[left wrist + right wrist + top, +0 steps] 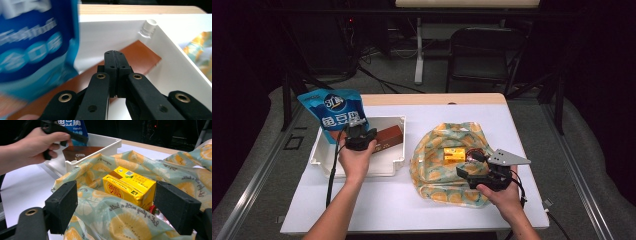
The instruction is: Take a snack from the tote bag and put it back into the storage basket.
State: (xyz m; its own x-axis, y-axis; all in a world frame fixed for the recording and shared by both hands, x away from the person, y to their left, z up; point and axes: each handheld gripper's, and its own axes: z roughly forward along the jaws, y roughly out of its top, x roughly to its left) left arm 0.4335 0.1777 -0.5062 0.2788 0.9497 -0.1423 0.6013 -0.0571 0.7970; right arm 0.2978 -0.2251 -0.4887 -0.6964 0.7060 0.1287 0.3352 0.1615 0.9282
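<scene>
Left gripper (pixel 360 136): jaws pressed fully together with nothing between the pads, as the left gripper view shows; held in the person's left hand (pixel 355 159) over the white bin.
Blue snack pouch (pixel 334 114): upright at the far left end of the bin, leaning on its rim, just beside the left gripper; in the left gripper view (pixel 32 45) it stands blurred at the left of the closed jaws, and whether it touches the gripper I cannot tell.
Brown box (pixel 387 137): lying inside the bin, under and to the right of the left gripper; its reddish-brown face runs behind the jaws in the left gripper view (pixel 140 53).
White bin (pixel 397 165): a shallow plastic tray on the left half of the tabletop, its right wall just beside the cloth bag.
Right gripper (pixel 469 170): jaws spread wide, holding nothing, held low in the person's right hand (pixel 502 197) at the near right of the bag; the two pads (pixel 65 205) stand either side of the carton without touching it.
Yellow drink carton (pixel 454 155): lying on its side in the mouth of the bag, between and beyond the open jaws (pixel 130 186).
Cloth bag (pixel 437 150): lemon-print fabric, crumpled flat on the right half of the tabletop, its folds around the carton.
Tabletop (pixel 377 200): white surface with a wooden far edge.
</scene>
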